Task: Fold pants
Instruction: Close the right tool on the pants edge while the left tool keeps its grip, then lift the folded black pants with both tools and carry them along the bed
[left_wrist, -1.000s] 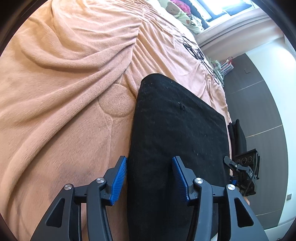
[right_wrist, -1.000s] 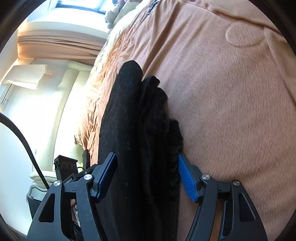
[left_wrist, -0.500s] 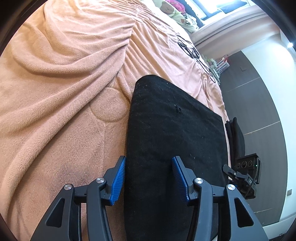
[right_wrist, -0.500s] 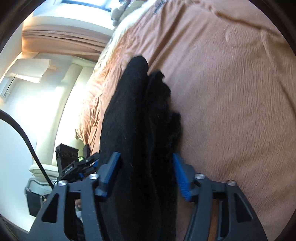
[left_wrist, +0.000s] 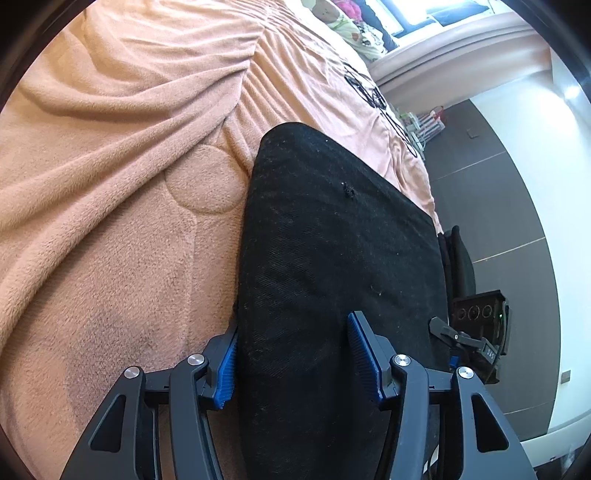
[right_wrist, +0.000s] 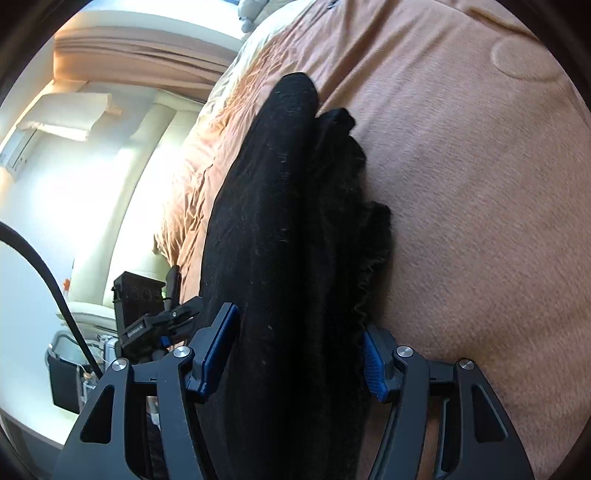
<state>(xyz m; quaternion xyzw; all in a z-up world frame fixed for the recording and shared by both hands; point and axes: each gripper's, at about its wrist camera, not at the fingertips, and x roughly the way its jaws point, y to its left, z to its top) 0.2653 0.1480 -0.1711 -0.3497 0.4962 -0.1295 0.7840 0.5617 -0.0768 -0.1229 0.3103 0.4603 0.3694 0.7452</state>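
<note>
The black pants (left_wrist: 332, 258) lie folded into a thick rectangular stack on a peach blanket (left_wrist: 110, 166). My left gripper (left_wrist: 291, 354) is open, its blue pads on either side of the stack's near edge. In the right wrist view the pants (right_wrist: 288, 240) show as stacked layers seen edge-on. My right gripper (right_wrist: 299, 354) is open and straddles the near end of the stack, its right pad (right_wrist: 373, 365) against the bottom layers and the blanket (right_wrist: 480, 184).
The bed's edge runs along the far side of the pants. Beyond it stand a black device on a mount (left_wrist: 480, 321), dark flooring and a white wall. Pillows and a soft toy (left_wrist: 332, 11) lie at the head of the bed. A cable (right_wrist: 48, 277) hangs at left.
Both grippers have slid further onto the folded pants, so that the stack now fills the gap between the fingers. The pants have not changed shape.
</note>
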